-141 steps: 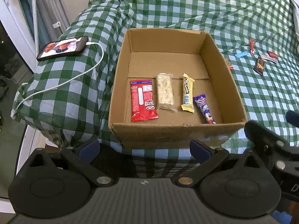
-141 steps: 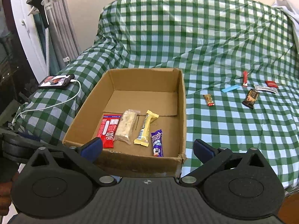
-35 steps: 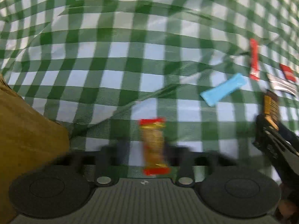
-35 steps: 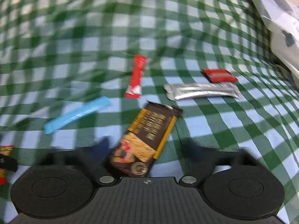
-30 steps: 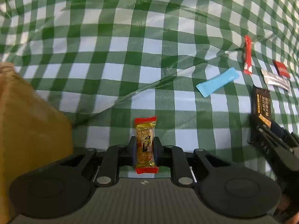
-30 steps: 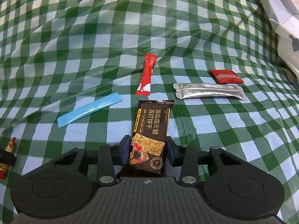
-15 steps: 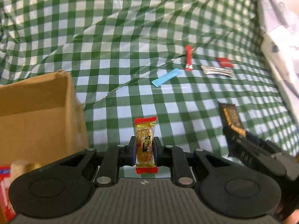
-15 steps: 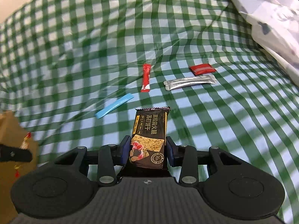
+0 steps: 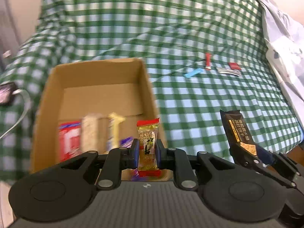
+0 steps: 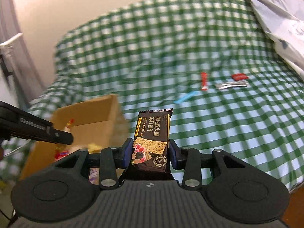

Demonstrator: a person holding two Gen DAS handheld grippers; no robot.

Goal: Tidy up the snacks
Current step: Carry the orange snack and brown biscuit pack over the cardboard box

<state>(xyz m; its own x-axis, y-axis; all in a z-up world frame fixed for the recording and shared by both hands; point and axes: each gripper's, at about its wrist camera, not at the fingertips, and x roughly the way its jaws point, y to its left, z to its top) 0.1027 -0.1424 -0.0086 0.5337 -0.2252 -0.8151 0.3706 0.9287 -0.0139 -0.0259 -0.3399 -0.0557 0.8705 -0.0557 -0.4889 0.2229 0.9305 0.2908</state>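
Note:
My left gripper point(image 9: 146, 153) is shut on a small gold-and-red candy point(image 9: 148, 142), held over the near right corner of the open cardboard box point(image 9: 95, 72). Inside the box lie a red packet point(image 9: 69, 142), a pale bar point(image 9: 90, 131), a yellow bar point(image 9: 115, 127) and a purple wrapper point(image 9: 126, 141), all blurred. My right gripper point(image 10: 150, 153) is shut on a dark brown cracker pack point(image 10: 153, 138), raised above the bed right of the box point(image 10: 91, 115). The pack also shows in the left wrist view point(image 9: 236, 127).
The green checked bedspread point(image 9: 209, 104) carries a blue stick point(image 9: 192, 73), a red stick point(image 9: 207, 60), a silver sachet point(image 9: 229, 71) and a red packet point(image 9: 234, 66). A phone with white cable point(image 9: 7, 95) lies left of the box. White bedding point(image 9: 285, 43) is at right.
Both grippers closed on their snacks, lifted them off the bedspread and swung back left toward the box, which now fills the left wrist view.

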